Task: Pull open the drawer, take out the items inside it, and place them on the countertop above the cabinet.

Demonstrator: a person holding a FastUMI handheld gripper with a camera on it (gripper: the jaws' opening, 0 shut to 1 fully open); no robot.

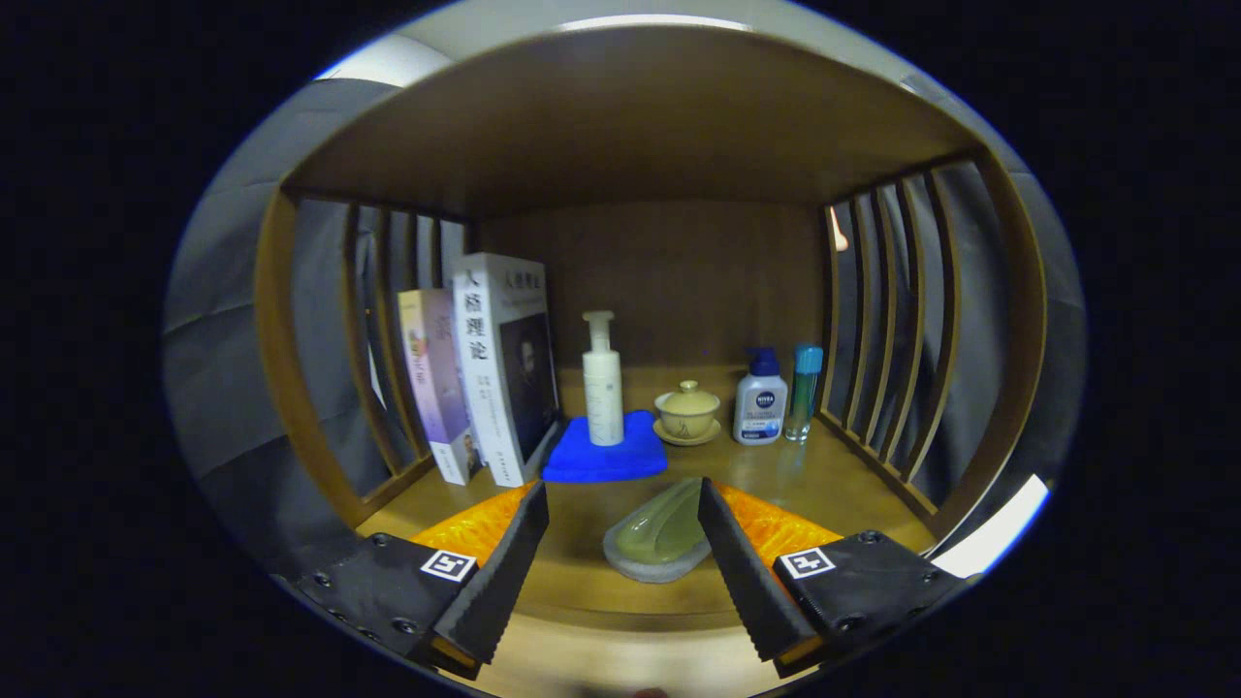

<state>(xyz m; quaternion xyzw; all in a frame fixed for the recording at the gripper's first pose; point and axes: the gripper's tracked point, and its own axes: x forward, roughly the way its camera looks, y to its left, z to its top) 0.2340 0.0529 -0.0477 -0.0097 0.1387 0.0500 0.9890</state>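
1. Gripper (620, 562), lower centre of the frame: fingers spread wide, pinching nothing.
2. Between the fingers, nearer the right one, a pale green, leaf-shaped dish (657, 538) lies flat on the wooden shelf (824, 485). Whether the right finger touches its edge I cannot tell. Nothing seen in the dish.
3. Just beyond the fingers, centre frame: a folded blue cloth (606, 458) with a white pump bottle (602, 383) upright on it. Contents not visible through the opaque body.
4. Right of the cloth: a small yellow lidded cup (687, 409) on its saucer, lid on, inside hidden.
5. Further right, near the slatted side wall (892, 330): a white bottle with blue cap (760, 399), and just beside it a slim clear bottle with teal cap (804, 390), holding greenish liquid.
6. Left of centre: two books (480, 373) upright, leaning against the left slats.
7. No drawer front can be made out; the open compartment has a wooden back panel (659, 281) and top board.
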